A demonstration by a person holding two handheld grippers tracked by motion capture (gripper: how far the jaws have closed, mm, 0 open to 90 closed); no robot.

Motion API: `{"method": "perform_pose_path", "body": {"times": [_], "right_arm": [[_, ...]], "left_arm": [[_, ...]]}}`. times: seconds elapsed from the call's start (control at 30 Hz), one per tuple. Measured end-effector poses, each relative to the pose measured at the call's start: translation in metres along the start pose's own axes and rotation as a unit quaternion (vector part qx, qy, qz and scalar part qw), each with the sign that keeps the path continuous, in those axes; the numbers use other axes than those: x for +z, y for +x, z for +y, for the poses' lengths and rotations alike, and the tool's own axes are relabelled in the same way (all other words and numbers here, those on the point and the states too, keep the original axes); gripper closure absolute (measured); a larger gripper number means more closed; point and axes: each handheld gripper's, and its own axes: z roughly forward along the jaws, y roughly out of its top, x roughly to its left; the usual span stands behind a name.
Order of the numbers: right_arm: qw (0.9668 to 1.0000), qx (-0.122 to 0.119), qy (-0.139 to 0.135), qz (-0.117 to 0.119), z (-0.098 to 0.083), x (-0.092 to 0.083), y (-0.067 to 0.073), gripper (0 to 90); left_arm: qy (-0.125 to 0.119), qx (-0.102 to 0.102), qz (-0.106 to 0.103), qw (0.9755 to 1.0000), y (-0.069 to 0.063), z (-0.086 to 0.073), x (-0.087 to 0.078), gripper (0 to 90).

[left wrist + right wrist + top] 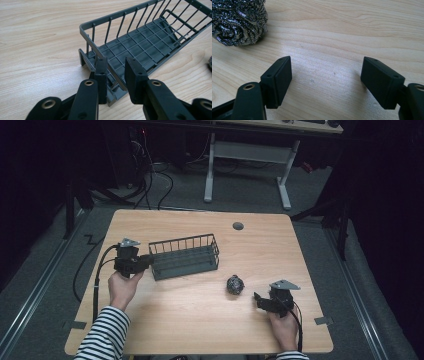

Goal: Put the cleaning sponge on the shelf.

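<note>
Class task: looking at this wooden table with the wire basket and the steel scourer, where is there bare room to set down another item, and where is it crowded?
Bare wood runs along the far edge behind the wire basket, around the cable hole, and across the near middle between the two hands. It is tight at the basket's left end, gripped by the left gripper, and between the steel scourer and the open right gripper.

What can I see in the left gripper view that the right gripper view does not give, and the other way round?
Left gripper view: the grey wire basket, its near end wall clamped between the jaws of the left gripper.
Right gripper view: the steel wool scrubber seen close, lying apart from the right gripper, whose jaws stand wide with nothing between them.
Both: black jaws rising from below and the light wooden table.
</note>
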Motion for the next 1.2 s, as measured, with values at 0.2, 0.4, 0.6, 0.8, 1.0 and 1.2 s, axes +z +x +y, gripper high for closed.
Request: {"method": "perform_pose_path", "body": {"times": [0.2,0.4,0.6,0.8,1.0,1.2], "right_arm": [[1.0000,0.000,0.000,0.000,0.000,0.000,0.000,25.1],[1.0000,0.000,0.000,0.000,0.000,0.000,0.000,25.1],[1.0000,0.000,0.000,0.000,0.000,0.000,0.000,25.1],[1.0000,0.000,0.000,0.000,0.000,0.000,0.000,25.1],[1.0000,0.000,0.000,0.000,0.000,0.000,0.000,25.1],[1.0000,0.000,0.000,0.000,0.000,0.000,0.000,25.1]], "left_arm": [[0.005,0.005,-0.004,1.0000,-0.004,0.000,-0.001,73.1],[0.009,0.011,-0.011,0.9998,-0.011,-0.002,-0.002,73.1],[0.014,0.022,-0.016,0.9995,-0.019,-0.004,-0.003,73.1],[0.008,0.026,-0.022,0.9994,-0.025,-0.008,-0.005,73.0],[0.008,0.029,-0.025,0.9992,-0.028,-0.010,-0.006,72.8],[0.009,0.030,-0.020,0.9993,-0.029,-0.010,-0.005,70.2]]}}
